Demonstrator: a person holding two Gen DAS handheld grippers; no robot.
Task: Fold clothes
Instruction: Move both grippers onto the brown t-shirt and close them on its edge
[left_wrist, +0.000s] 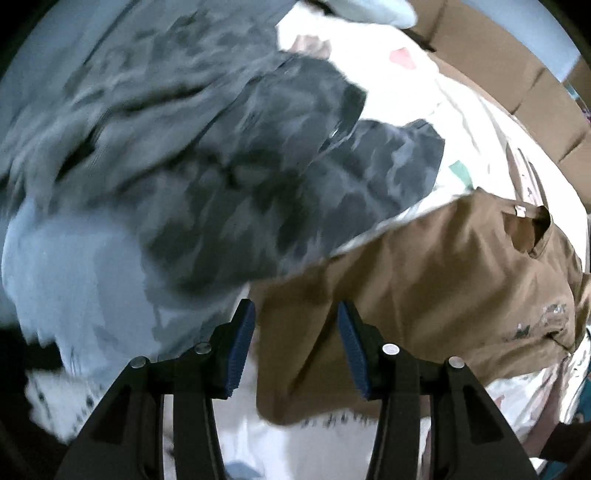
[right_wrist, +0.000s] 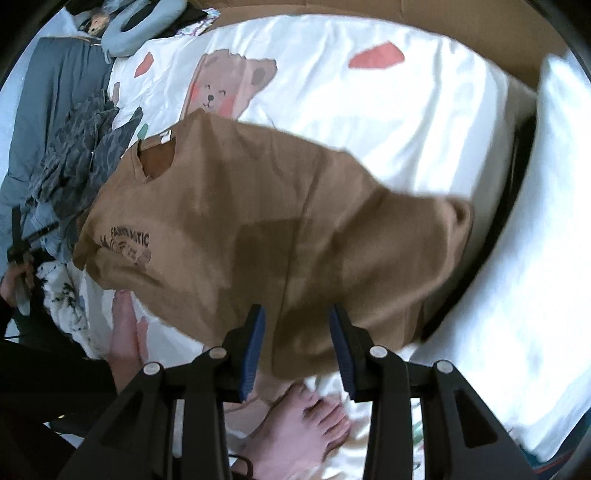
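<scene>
So we've got the brown t-shirt (right_wrist: 258, 221) lying flat on the white bedsheet (right_wrist: 369, 96), neck hole up by the grey clothes pile (left_wrist: 221, 166). Left claw (left_wrist: 295, 343) and right claw (right_wrist: 297, 347) both hover part-open, gripping nothing. We'd pinch the near hem at both corners and fold evenly, minding our bare foot (right_wrist: 295, 424) underneath.

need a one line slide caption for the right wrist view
Open right hand-held gripper above a brown t-shirt spread on a bear-print sheet, bare foot below.
</scene>
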